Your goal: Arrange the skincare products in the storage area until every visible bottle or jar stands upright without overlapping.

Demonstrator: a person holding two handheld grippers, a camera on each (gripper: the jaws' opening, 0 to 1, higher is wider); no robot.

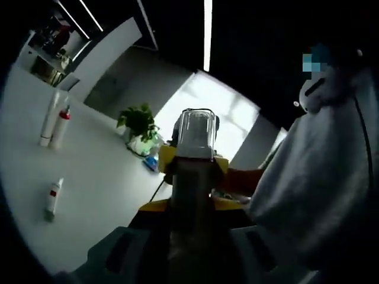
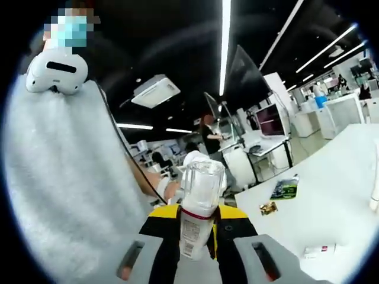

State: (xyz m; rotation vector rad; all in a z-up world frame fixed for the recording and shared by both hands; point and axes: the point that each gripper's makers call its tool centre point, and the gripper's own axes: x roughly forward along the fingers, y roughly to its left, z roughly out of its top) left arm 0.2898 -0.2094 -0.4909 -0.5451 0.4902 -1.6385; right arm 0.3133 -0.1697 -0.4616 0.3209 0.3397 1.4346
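I have a bottle with a clear cap (image 1: 195,135) held up in front of me, off the white tabletop (image 1: 100,177). In the left gripper view my left hand-held gripper (image 1: 192,236) has its jaws closed on the lower body of that bottle, which stands up along the jaws with the cap at the far end. In the right gripper view the same bottle (image 2: 198,201) rises between the jaws of my right hand-held gripper (image 2: 195,251), cap up and a red band under it, and I cannot tell whether those jaws press on it.

On the tabletop to the far left stand two tall bottles (image 1: 54,121), upright and touching. Nearer, a small tube (image 1: 53,198) lies flat. A potted plant (image 1: 139,127) sits at the far edge. A person in a grey top (image 1: 320,177) is at the right.
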